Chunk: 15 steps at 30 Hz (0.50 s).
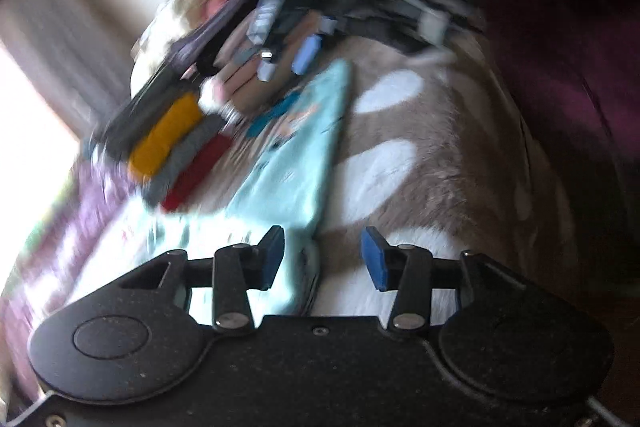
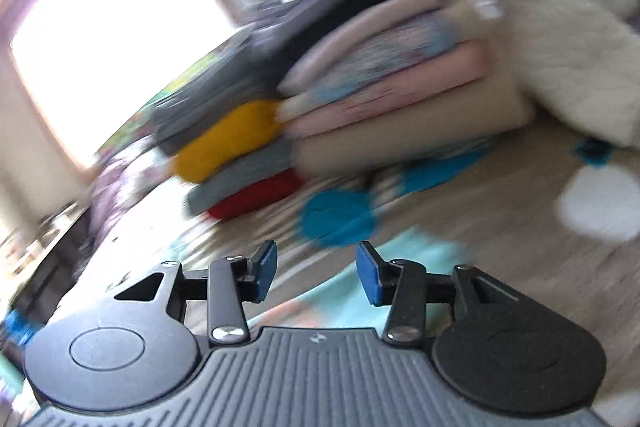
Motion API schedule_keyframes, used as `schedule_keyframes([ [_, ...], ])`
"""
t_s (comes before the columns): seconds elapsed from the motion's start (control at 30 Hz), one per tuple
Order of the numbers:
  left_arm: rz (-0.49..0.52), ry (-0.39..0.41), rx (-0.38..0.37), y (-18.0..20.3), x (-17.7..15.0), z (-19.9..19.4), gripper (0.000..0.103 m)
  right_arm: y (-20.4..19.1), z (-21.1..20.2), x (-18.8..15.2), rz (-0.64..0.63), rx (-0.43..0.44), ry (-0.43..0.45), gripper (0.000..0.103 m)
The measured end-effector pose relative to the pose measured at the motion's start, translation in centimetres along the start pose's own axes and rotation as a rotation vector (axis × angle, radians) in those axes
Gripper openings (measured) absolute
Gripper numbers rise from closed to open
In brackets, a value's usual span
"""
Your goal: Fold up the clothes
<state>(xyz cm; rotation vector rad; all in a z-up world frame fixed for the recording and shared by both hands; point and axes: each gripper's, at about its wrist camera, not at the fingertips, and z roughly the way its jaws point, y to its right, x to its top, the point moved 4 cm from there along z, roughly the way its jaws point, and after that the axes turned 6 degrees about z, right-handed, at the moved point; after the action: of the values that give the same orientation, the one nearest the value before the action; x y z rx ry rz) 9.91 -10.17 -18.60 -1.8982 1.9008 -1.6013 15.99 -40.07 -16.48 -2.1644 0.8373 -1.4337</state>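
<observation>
Blue-padded left gripper, right gripper: jaws parted, empty.

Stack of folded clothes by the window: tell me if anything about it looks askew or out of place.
Nothing clearly stands out. The stack of folded clothes sits in layers on the brown blanket, and the light blue garment lies flat beside it. Both views are motion-blurred, so small misalignments cannot be judged.

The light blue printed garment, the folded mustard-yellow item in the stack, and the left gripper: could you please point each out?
light blue printed garment point(image 1: 288, 167), left wrist view, its flat middle.
folded mustard-yellow item point(image 2: 228, 139), right wrist view, its rounded folded edge.
left gripper point(image 1: 322, 255), left wrist view, between its fingertips.
</observation>
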Motion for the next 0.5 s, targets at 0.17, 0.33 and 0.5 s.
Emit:
schedule_keyframes([
  [0.17, -0.329, -0.002, 0.053, -5.2, -3.9, -3.1, 0.039, -7.4, -0.2, -5.7, -0.184, 0.163, -0.129, 0.041],
  [0.33, -0.577, -0.036, 0.108, -7.6, -7.8, -4.2, 0.035, -11.7, 0.0, -11.9, -0.39, 0.237, -0.243, 0.035],
  [0.5, -0.667, -0.096, 0.128, -8.2, -10.9, -4.9, 0.035, -11.3, -0.3, -16.5, -0.542, 0.189, -0.249, 0.034],
])
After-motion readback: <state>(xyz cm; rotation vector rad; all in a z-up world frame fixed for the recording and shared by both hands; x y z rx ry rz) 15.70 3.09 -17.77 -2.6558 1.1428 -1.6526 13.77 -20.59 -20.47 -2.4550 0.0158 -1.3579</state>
